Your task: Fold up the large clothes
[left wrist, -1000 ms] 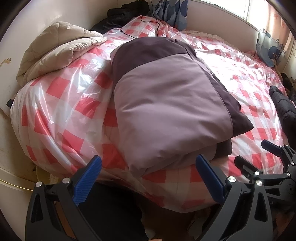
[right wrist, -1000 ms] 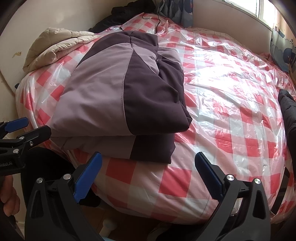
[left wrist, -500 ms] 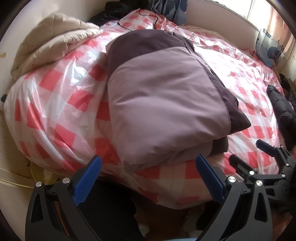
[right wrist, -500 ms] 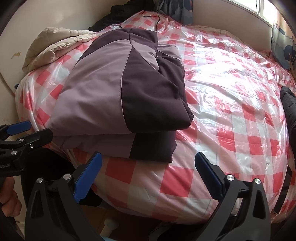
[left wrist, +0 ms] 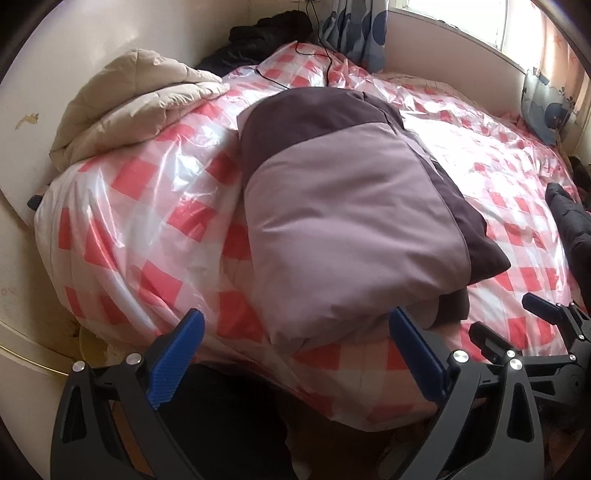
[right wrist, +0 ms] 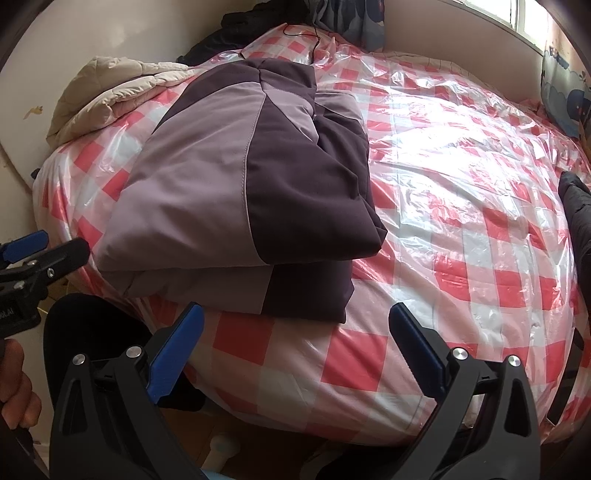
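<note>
A folded jacket (left wrist: 343, 218) in mauve and dark purple lies on the bed near its front edge, also seen as the jacket (right wrist: 236, 199) in the right wrist view. My left gripper (left wrist: 295, 332) is open just short of the jacket's near fold, holding nothing. My right gripper (right wrist: 295, 328) is open over the bed's front edge, a little right of the jacket, also holding nothing. Each gripper shows at the edge of the other's view: the right gripper (left wrist: 517, 325) and the left gripper (right wrist: 40, 247).
The bed (right wrist: 461, 192) is covered with red-and-white checked plastic sheeting. A beige quilted coat (left wrist: 133, 107) lies bunched at the back left by the wall. A black garment (left wrist: 572, 229) lies at the right edge. Dark clothes (left wrist: 266, 33) and a cable sit at the head.
Both grippers stay open. The left view dipped toward the bed, then rose back; the right view has barely shifted. The jacket has not moved.
</note>
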A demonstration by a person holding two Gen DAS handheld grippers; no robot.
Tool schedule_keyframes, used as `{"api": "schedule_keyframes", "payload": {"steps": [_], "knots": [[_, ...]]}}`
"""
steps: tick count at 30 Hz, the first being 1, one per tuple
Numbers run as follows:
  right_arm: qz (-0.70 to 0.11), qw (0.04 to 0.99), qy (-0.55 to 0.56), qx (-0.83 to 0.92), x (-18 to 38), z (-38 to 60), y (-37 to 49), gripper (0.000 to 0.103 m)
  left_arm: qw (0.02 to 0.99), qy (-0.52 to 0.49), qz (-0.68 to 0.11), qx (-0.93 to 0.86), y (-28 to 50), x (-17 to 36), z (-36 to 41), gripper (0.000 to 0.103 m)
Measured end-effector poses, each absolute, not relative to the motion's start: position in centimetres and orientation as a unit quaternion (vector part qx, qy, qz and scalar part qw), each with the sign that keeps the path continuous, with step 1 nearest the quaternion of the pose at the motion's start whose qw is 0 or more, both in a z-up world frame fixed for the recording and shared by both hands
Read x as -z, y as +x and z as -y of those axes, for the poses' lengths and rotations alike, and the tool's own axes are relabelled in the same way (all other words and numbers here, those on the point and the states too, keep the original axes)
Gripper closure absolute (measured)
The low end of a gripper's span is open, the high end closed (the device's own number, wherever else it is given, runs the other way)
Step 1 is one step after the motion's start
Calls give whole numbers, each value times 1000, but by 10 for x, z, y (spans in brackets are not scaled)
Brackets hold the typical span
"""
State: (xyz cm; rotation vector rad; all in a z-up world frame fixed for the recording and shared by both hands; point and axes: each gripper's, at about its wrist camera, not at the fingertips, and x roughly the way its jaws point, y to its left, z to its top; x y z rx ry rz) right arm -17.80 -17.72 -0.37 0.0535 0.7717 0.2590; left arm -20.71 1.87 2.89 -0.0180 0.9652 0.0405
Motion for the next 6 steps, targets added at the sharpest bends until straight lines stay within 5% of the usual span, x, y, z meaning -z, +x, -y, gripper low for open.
{"api": "schedule_keyframes", "payload": {"steps": [6], "knots": [[-372,919,24,-126,1,176,-183,6,887,-1,-460,-25,-213,-30,-16,7]]}}
